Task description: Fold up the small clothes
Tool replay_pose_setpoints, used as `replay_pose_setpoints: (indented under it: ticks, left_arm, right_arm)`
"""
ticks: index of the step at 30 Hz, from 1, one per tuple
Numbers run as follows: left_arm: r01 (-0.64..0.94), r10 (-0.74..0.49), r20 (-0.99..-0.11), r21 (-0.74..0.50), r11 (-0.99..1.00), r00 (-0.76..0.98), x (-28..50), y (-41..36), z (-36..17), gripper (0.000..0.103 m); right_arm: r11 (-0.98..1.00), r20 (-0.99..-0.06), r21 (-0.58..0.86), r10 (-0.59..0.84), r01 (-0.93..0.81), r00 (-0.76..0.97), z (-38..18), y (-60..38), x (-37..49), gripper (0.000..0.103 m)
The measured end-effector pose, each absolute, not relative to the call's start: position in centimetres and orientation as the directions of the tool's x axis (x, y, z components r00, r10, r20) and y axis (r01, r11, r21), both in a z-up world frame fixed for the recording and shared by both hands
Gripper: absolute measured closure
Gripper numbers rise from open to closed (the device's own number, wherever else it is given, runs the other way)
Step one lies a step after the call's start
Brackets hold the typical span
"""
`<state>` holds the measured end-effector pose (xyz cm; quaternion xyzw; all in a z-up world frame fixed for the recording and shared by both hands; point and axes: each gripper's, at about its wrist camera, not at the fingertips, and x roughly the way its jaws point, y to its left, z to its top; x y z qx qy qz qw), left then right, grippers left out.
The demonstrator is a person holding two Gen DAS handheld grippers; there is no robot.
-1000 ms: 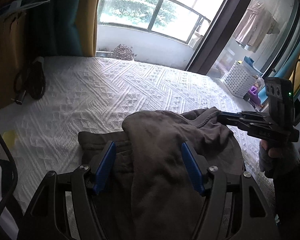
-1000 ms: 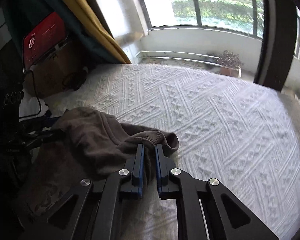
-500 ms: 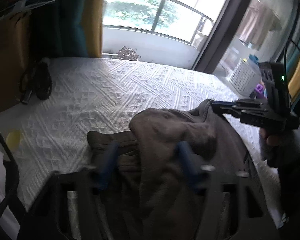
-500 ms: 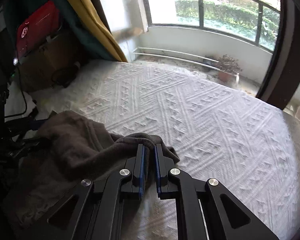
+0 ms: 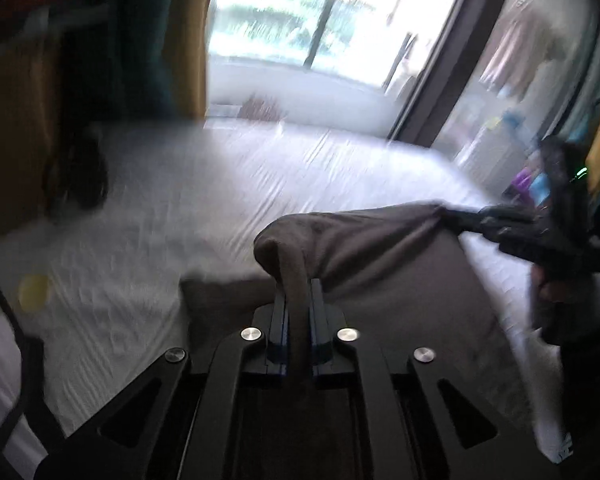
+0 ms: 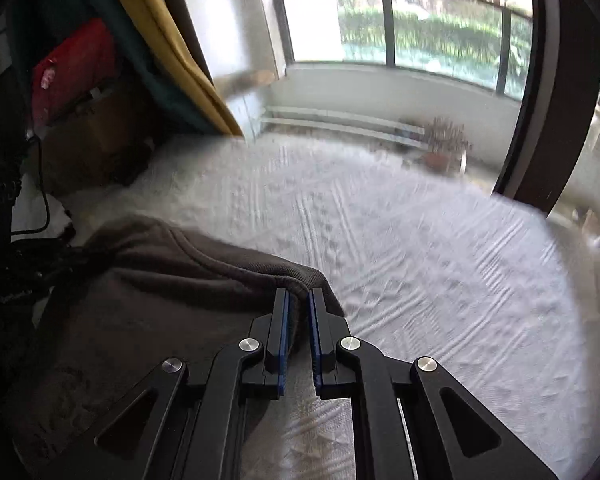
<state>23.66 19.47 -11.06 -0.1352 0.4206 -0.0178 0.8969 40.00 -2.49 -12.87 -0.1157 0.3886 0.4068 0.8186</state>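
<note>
We see the white bed carrying the brown garment at its near edge. Our left claw is closing, cloth pinched between; our right claw is clamped on the hem.

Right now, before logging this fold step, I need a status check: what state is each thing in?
Left gripper: jaws closing, a fold of cloth between them.
Right gripper: shut on the garment's edge.
Brown garment: lifted, stretched between both grippers.
White bedspread: flat under the garment.
</note>
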Motion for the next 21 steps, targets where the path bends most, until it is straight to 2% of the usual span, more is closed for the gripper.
replay_pose_setpoints:
  ticks: [2,3,5,8,10,11,12,14,17,21]
  left_arm:
    - [-0.098,-0.121,-0.745,-0.242,0.965,0.656,23.3,19.8,-10.5,0.087]
    - [-0.112,-0.1,-0.744,-0.23,0.967,0.66,23.2,20.0,-10.2,0.073]
    - [-0.181,-0.035,-0.743,-0.207,0.961,0.668,22.4,21.3,-9.4,0.059]
    - [-0.219,-0.024,-0.74,-0.229,0.948,0.672,20.7,22.7,-8.1,0.059]
    - [-0.2,-0.041,-0.729,-0.241,0.95,0.683,19.0,22.2,-7.1,0.059]
    - [-0.176,-0.063,-0.728,-0.247,0.953,0.683,18.0,21.7,-6.6,0.058]
    - [-0.152,-0.087,-0.728,-0.257,0.954,0.68,17.4,21.2,-6.4,0.051]
    - [-0.103,-0.148,-0.729,-0.288,0.952,0.668,15.9,19.9,-6.3,0.038]
    - [-0.063,-0.21,-0.754,-0.316,0.947,0.623,14.3,17.5,-7.4,0.037]
    - [-0.092,-0.184,-0.807,-0.281,0.955,0.561,13.2,16.1,-9.6,0.037]
  right_arm:
    - [0.65,-0.718,0.105,0.573,-0.753,0.395,-12.7,-2.4,39.5,0.094]
    - [0.653,-0.715,0.096,0.57,-0.751,0.405,-12.5,-2.5,39.4,0.094]
    - [0.659,-0.718,0.098,0.566,-0.746,0.405,-12.3,-2.6,39.5,0.091]
    - [0.671,-0.717,0.086,0.555,-0.736,0.422,-11.9,-3.2,39.0,0.084]
    - [0.679,-0.711,0.065,0.545,-0.731,0.443,-11.7,-3.8,38.1,0.067]
    - [0.68,-0.709,0.062,0.545,-0.731,0.447,-11.6,-4.1,37.6,0.036]
    - [0.679,-0.707,0.065,0.549,-0.731,0.447,-11.5,-4.3,37.2,0.008]
    - [0.672,-0.694,0.076,0.566,-0.737,0.445,-11.3,-4.9,36.3,0.006]
    - [0.67,-0.7,0.065,0.559,-0.74,0.444,-11.5,-5.1,34.8,0.006]
    - [0.655,-0.728,0.025,0.53,-0.755,0.435,-13.0,-5.1,32.9,0.006]
